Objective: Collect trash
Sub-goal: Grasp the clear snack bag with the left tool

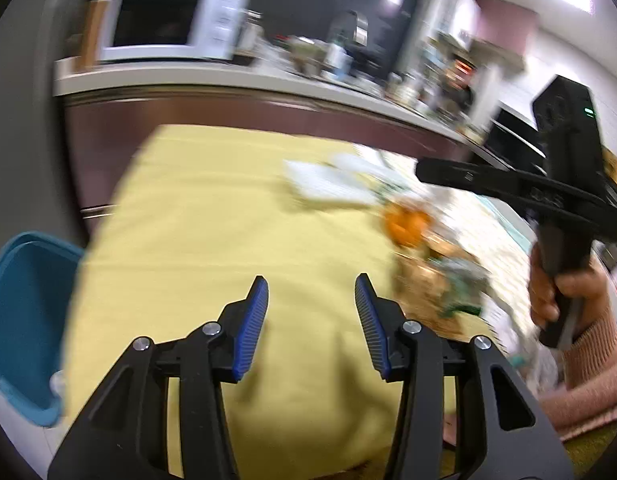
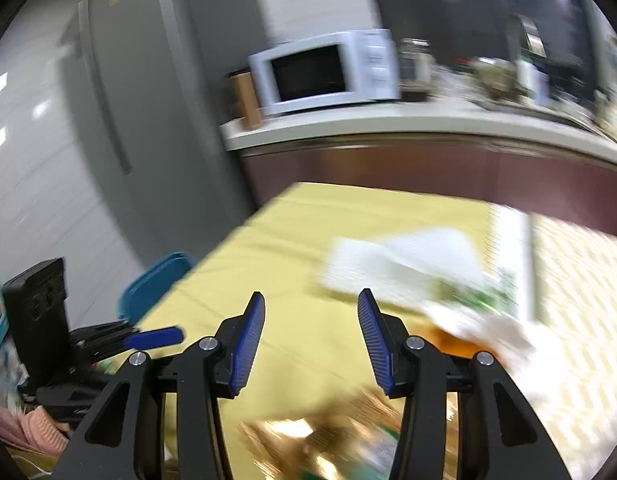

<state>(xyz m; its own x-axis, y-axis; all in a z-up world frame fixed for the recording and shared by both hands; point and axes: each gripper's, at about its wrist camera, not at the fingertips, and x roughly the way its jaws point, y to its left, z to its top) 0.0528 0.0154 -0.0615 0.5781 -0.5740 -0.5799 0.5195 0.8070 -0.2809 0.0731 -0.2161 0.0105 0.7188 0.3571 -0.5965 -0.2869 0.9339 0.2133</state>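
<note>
My left gripper (image 1: 311,288) stands open over bare yellow tablecloth (image 1: 212,216), nothing between its blue pads. Trash lies blurred to its right: white paper (image 1: 328,184), an orange lump (image 1: 406,226) and a brown-green wrapper (image 1: 440,280). A teal bin (image 1: 24,320) sits off the table's left edge. My right gripper (image 2: 311,300) is open and empty too, above the cloth (image 2: 276,264). White paper (image 2: 396,264) lies ahead of it, a crumpled white piece (image 2: 492,332) to the right and a shiny brown wrapper (image 2: 328,440) below. The teal bin (image 2: 152,288) shows at left.
A hand in a pink sleeve (image 1: 588,364) holds the other gripper (image 1: 508,188) at right. The left gripper (image 2: 152,338) appears at the right view's left edge. A white microwave (image 2: 328,72) stands on a cluttered counter (image 2: 428,124) behind the table. A grey refrigerator (image 2: 120,100) stands at left.
</note>
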